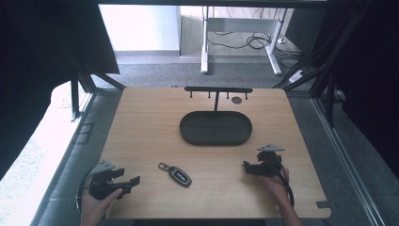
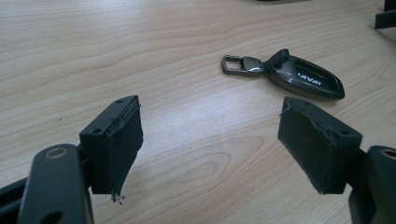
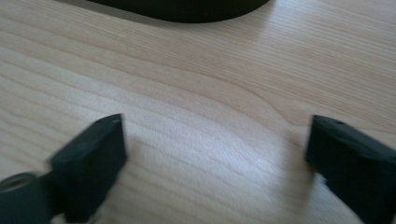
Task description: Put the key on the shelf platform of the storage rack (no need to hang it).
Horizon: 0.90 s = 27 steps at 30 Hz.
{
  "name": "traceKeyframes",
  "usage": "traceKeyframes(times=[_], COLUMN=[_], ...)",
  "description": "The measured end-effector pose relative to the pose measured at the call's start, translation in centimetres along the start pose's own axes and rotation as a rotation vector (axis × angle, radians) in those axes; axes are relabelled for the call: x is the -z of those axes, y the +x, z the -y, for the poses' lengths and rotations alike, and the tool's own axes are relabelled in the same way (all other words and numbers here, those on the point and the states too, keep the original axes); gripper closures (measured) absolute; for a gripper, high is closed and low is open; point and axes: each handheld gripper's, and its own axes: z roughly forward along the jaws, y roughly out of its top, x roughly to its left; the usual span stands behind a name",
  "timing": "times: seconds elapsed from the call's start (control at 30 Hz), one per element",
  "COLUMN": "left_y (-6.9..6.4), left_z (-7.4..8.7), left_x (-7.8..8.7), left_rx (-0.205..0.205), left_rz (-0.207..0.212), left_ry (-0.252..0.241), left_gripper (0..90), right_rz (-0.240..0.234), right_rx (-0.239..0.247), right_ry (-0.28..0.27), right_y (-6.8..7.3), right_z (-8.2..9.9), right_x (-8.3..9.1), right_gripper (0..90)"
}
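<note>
Wooden table (image 1: 141, 122) carries the left gripper (image 1: 133, 181) near its front-left edge, jaws spread wide with nothing between them. Just right of it lies a dark car key fob (image 1: 180, 175) with a metal clip; its lettering is partly readable in the left gripper view. Bare wood separates it from the right gripper (image 1: 245, 165), also released and empty. Behind sits a black oval tray (image 1: 215, 139), its stand's top bar thin and hard to make out

The right gripper view cuts the dark oval tray (image 3: 187, 11) off at its top edge and blurs its own left jaw, while the lettering on the key fob (image 2: 306, 79) in the left gripper view is only partly legible.
</note>
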Motion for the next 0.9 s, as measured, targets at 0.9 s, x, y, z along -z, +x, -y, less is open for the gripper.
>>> traceKeyframes(times=[0.9], left_y=[-0.2], left_z=[0.0], left_x=[0.0], left_rx=[-0.007], left_rz=[0.010], left_ry=[-0.001], left_gripper=[22.2], right_rz=[-0.050], right_rx=[0.001], right_ry=[-0.110], right_y=[-0.9], right_z=[-0.7], right_x=[4.3], right_gripper=[23.4])
